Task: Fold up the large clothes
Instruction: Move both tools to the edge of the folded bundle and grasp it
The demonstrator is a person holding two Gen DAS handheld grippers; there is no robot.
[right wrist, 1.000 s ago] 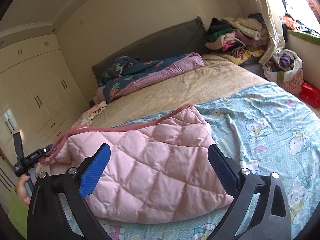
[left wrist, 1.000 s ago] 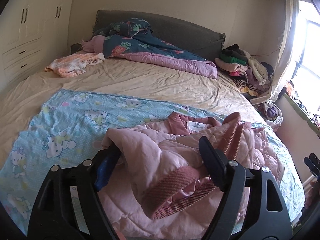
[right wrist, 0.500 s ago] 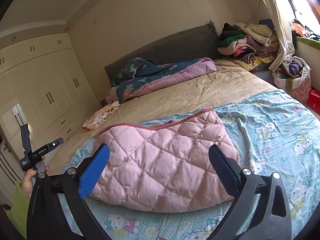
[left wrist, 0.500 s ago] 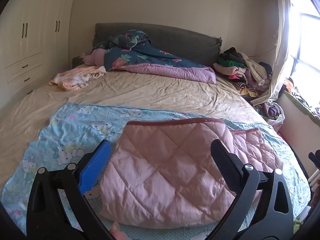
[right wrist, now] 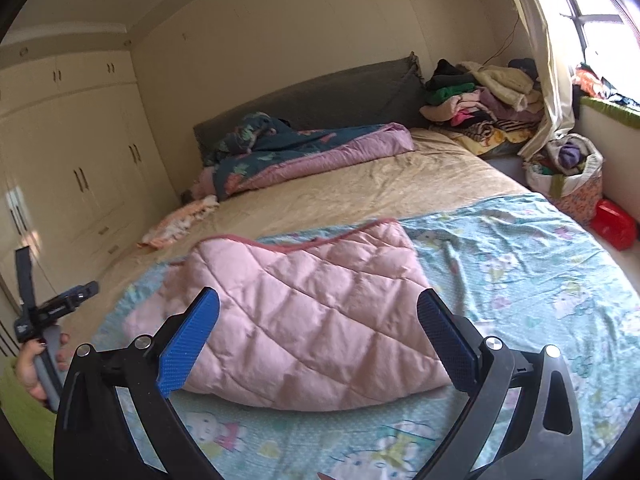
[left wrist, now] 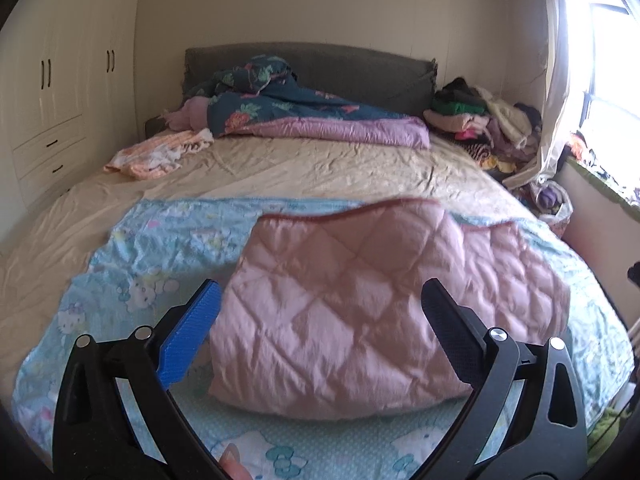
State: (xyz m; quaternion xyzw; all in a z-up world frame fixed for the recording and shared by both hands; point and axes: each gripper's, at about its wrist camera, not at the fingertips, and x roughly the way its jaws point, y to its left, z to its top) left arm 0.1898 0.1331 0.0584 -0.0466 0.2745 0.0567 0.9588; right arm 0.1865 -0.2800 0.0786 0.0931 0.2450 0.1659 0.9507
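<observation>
A pink quilted jacket (left wrist: 360, 300) lies folded on a light-blue cartoon-print blanket (left wrist: 132, 280) at the near end of the bed. In the right wrist view the same jacket (right wrist: 304, 312) shows its dark pink trim along the far edge. My left gripper (left wrist: 320, 300) hovers in front of the jacket, open wide, nothing between its fingers. My right gripper (right wrist: 318, 312) is also open and empty, just short of the jacket's near edge. The hand holding the left gripper (right wrist: 40, 364) shows at the right wrist view's left edge.
A beige sheet (left wrist: 300, 168) covers the bed. A dark floral duvet (left wrist: 288, 108) lies by the grey headboard, a small peach garment (left wrist: 160, 152) at far left. A clothes pile (left wrist: 480, 124) sits at far right. Bag (right wrist: 568, 176) and red box (right wrist: 614, 224) stand beside the bed. Wardrobes (right wrist: 72, 160) line the left wall.
The left gripper let go of the jacket's ribbed cuff and opened wide; the jacket now lies folded flat. Both grippers drew back from it a little.
</observation>
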